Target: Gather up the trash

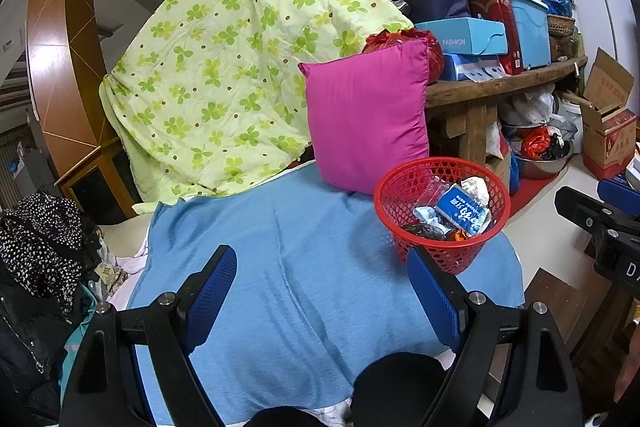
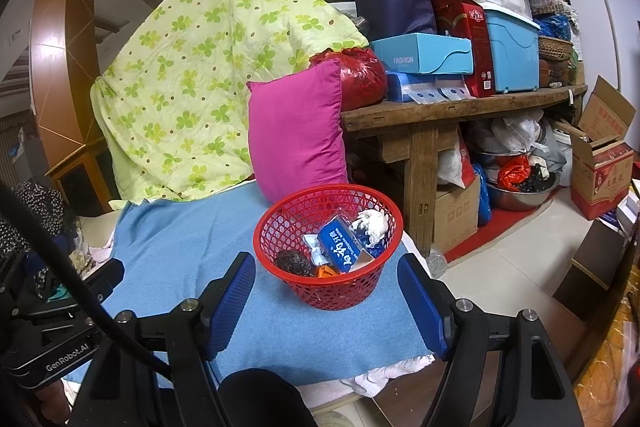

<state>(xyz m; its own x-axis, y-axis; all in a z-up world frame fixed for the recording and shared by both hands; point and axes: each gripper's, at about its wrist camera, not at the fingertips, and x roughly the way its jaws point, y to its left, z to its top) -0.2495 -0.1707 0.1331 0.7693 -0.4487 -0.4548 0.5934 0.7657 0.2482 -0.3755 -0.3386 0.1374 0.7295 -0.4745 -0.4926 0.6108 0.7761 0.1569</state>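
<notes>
A red mesh basket [image 1: 400,203] [image 2: 280,223] stands on the blue cloth [image 1: 288,247] [image 2: 192,251], near its right edge. Inside lie a blue packet [image 1: 462,213] [image 2: 340,245], crumpled white paper [image 1: 476,187] [image 2: 372,221], a dark lump [image 2: 292,261] and an orange scrap [image 2: 326,271]. My left gripper [image 1: 324,291] hovers open over the bare cloth, left of the basket, with nothing between its blue pads. My right gripper [image 2: 326,297] is open too, just in front of the basket, holding nothing. The right gripper's black body [image 1: 604,223] shows at the left wrist view's right edge.
A magenta pillow [image 1: 368,123] [image 2: 296,131] leans behind the basket against a green clover quilt [image 1: 224,67] [image 2: 192,67]. A wooden bench [image 2: 440,107] loaded with boxes stands at right, with bowls and bags beneath. Dark clothes [image 1: 36,247] pile up at left. White floor tiles [image 2: 512,267] lie to the right.
</notes>
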